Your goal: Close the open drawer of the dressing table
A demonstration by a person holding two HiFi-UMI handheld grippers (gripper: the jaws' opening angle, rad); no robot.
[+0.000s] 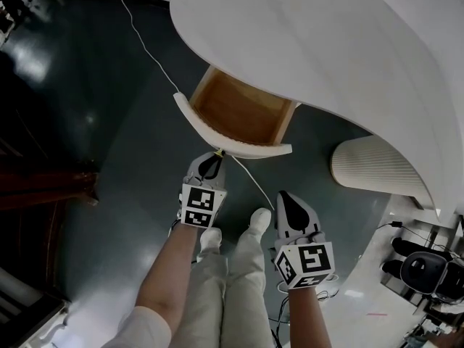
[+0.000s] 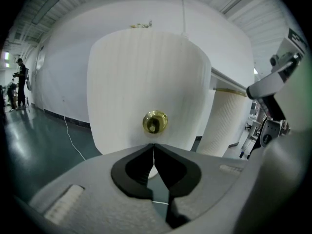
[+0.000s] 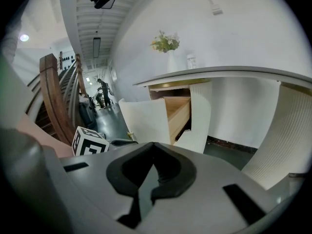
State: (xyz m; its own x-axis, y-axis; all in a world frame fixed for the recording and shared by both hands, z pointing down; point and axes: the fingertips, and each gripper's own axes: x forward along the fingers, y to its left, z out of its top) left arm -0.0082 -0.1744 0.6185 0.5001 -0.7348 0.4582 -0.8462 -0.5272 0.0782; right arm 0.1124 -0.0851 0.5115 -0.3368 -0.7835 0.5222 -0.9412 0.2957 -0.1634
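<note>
Drawer (image 1: 243, 113) open; left gripper view shows knob (image 2: 155, 122).

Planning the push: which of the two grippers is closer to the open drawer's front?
The left gripper: it sits just before the drawer front, facing its brass knob; the right gripper hangs further back.

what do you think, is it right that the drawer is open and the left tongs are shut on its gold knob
Not quite. The drawer is open, but the left tongs are shut on nothing. The left gripper view shows the gold knob beyond their closed tips, not between them.
</note>
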